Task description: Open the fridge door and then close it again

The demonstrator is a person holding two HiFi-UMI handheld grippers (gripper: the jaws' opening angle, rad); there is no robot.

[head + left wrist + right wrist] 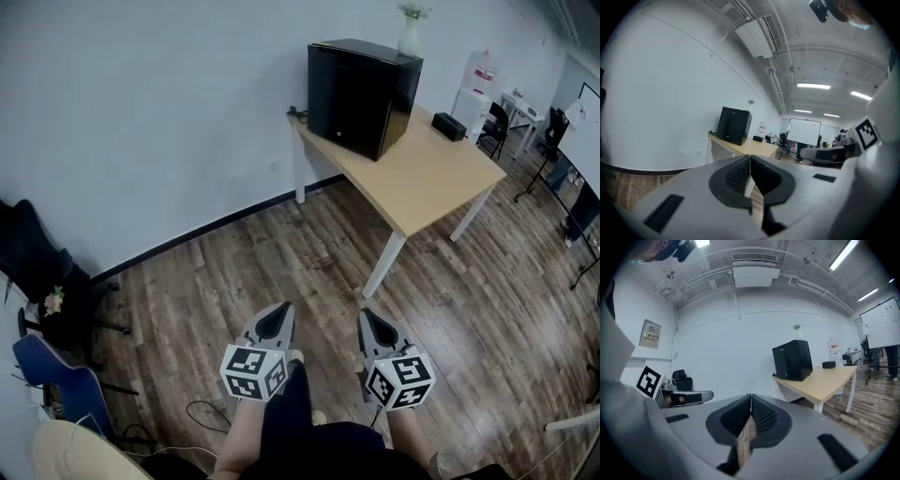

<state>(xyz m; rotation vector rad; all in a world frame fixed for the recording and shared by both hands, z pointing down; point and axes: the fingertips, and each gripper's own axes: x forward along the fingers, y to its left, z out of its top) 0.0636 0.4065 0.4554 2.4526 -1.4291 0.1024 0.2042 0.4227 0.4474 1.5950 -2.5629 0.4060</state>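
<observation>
Head view puts the fridge (361,94) at the far end of the table (441,187), by the wall, door shut and well apart from me. Left gripper (278,311) and right gripper (371,319) hang over the floor, each with jaws pressed together on nothing (the tips meet in both gripper views). I judge nothing is started: approach, opening and closing are all left to do.

Black fridge (362,96); tan table (424,183)

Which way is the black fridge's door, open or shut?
Shut: the black fridge on the table looks like a closed box, with no door swung out.
</observation>
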